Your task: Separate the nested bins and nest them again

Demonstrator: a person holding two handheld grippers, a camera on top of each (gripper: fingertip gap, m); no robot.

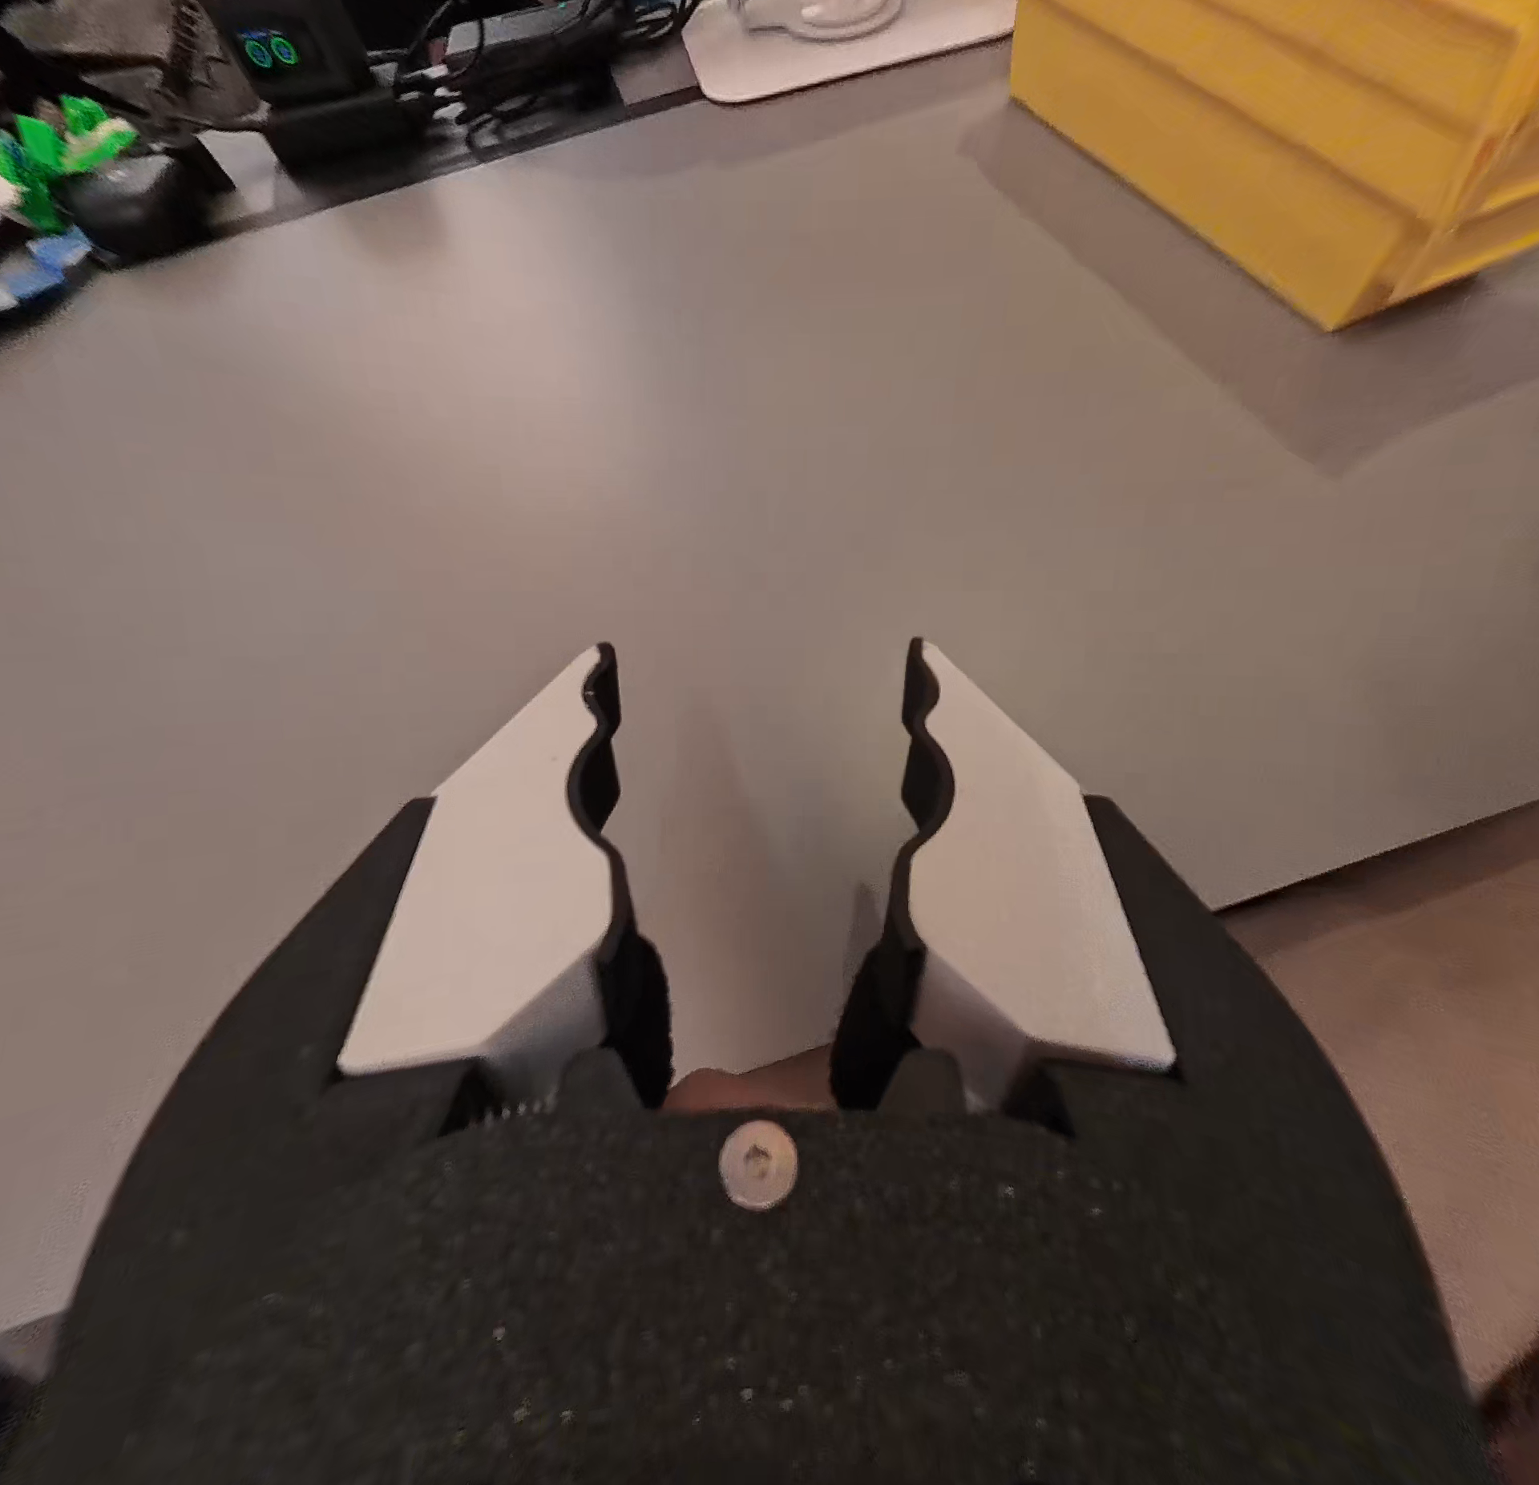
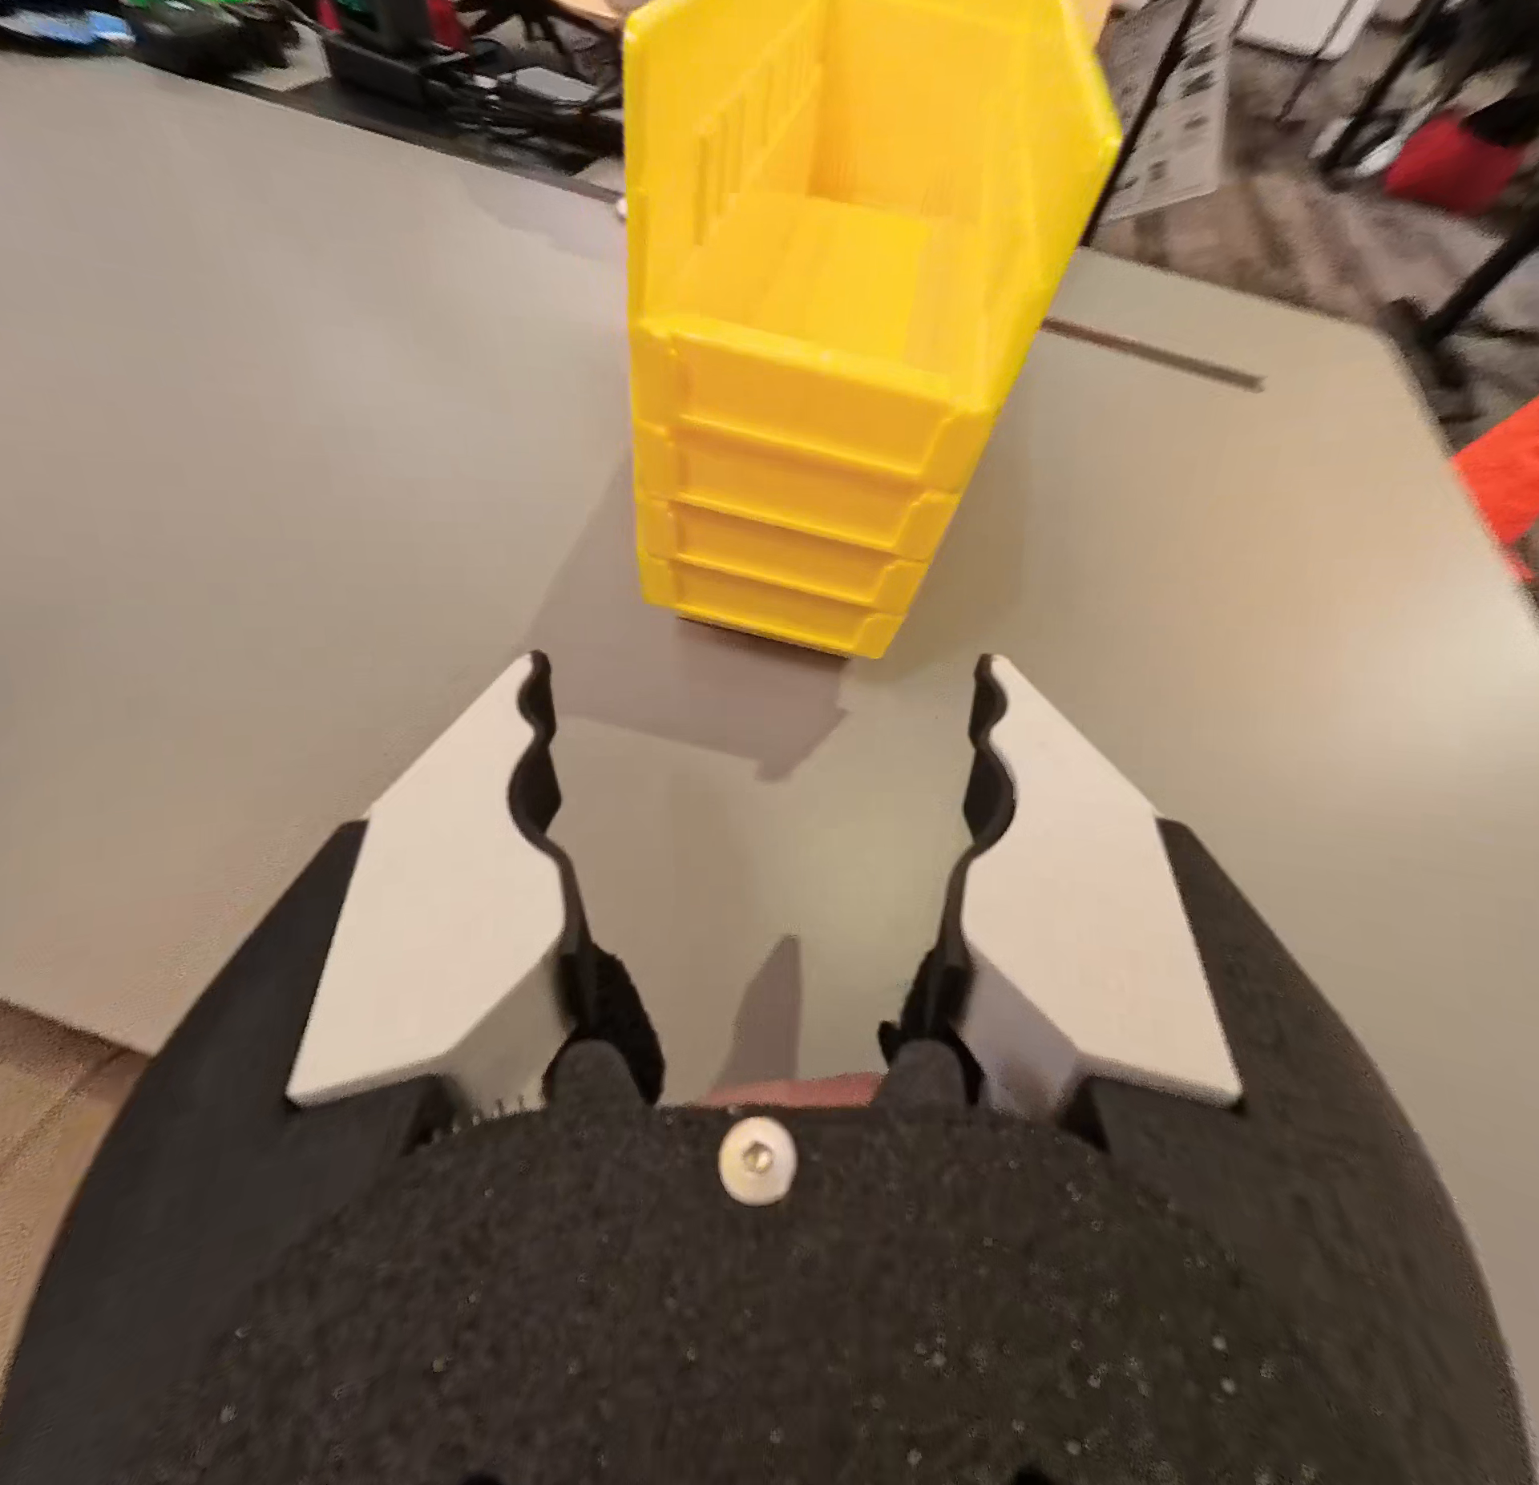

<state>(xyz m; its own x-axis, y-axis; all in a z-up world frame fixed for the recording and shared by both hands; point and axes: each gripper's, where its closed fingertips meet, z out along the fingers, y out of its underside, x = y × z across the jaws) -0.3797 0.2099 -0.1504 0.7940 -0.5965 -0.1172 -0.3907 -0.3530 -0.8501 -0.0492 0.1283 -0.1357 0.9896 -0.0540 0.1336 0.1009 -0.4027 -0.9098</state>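
A grey tabletop [image 2: 250, 446] carries the yellow bins [image 2: 799, 446], four nested in one stack toward its far edge, short front ends facing the right gripper [image 2: 762, 671], which hovers spread and empty just short of them. The left gripper [image 1: 762, 654] hangs spread and empty over bare surface, the bins [image 1: 1266, 129] well off toward the far right. Along the far edge lie black cables [image 1: 516, 54], a dark box [image 1: 275, 29], green clutter [image 1: 67, 146] and a white mat [image 1: 849, 38]; beyond is floor and a red thing [image 2: 1449, 163].

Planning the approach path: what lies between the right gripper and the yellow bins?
Only bare grey table and the shadow of the bin stack, as the right wrist view shows; the right gripper is open.
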